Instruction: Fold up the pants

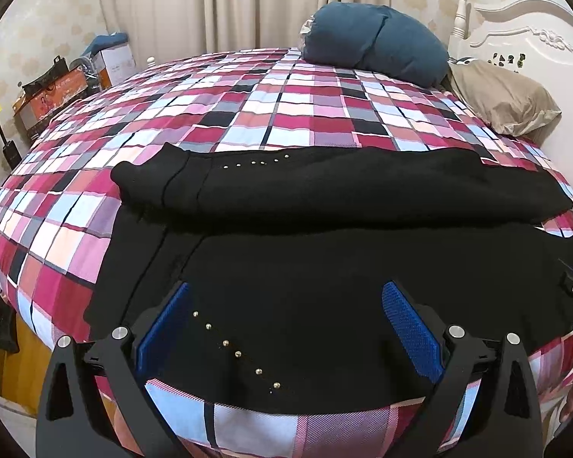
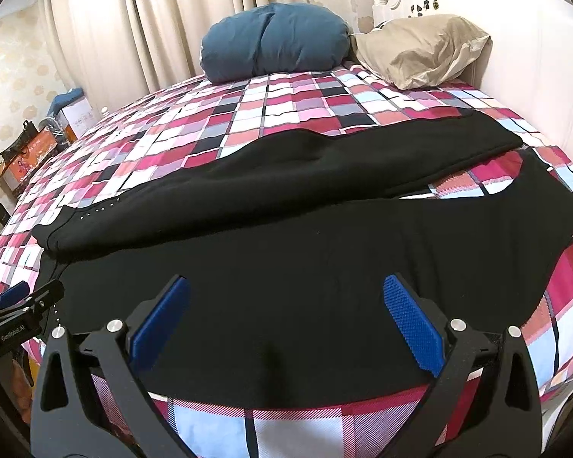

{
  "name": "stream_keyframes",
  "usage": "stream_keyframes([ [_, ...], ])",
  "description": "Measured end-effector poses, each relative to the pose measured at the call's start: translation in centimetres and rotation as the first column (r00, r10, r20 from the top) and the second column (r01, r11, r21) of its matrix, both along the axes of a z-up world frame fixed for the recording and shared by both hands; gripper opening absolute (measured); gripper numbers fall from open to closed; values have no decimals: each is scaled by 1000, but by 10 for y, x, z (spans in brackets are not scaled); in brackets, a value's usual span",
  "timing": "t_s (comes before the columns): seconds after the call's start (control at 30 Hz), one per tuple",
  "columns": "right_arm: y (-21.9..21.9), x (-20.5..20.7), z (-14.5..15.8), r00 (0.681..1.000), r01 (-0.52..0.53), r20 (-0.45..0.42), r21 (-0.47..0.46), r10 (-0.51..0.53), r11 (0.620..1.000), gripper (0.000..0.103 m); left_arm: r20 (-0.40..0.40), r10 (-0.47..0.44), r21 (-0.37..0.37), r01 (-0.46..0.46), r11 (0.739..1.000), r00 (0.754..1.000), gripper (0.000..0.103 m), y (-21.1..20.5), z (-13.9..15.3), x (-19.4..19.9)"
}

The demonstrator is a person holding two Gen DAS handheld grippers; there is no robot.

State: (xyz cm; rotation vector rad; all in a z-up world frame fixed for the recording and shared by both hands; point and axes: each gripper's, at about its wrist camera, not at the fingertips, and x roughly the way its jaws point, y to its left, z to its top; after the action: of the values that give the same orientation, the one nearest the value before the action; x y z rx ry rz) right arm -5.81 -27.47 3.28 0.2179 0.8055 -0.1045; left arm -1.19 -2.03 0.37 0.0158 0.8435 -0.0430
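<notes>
Left wrist view: black fabric pants (image 1: 324, 191) lie unfolded on the checked bed (image 1: 248, 107); both claws, left claw (image 1: 284, 301) and right claw (image 2: 286, 294), hang spread, empty; folding seems unstarted.

Bedroom, evenly lit, no hard shadows. Wide bed (image 1: 294, 107) under a checked cover of crimson, pink, white, grey and black squares. At the head end, a carved white headboard (image 1: 523, 38) with a turned post (image 1: 460, 15). Against it a beige pillow (image 2: 424, 51), and just beside that, toward the far edge of the bed, a plump teal pillow (image 2: 273, 40). Behind the far edge, cream curtains (image 2: 141, 26) hanging in long pleats. Pale wallpaper (image 1: 46, 23) with a faint cloud-like pattern on either side. Off the foot corner, stacked cardboard boxes (image 1: 53, 93) in orange and white. Below the near edge, wooden flooring (image 1: 4, 374).
</notes>
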Motion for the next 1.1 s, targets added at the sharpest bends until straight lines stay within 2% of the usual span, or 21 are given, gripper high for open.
stream_keyframes([
  [1.1,0,0,-6,1000,-5,-13,-9,5,1000,101,-8,-7,-6,7,1000,1000,98,-2,-2,4],
])
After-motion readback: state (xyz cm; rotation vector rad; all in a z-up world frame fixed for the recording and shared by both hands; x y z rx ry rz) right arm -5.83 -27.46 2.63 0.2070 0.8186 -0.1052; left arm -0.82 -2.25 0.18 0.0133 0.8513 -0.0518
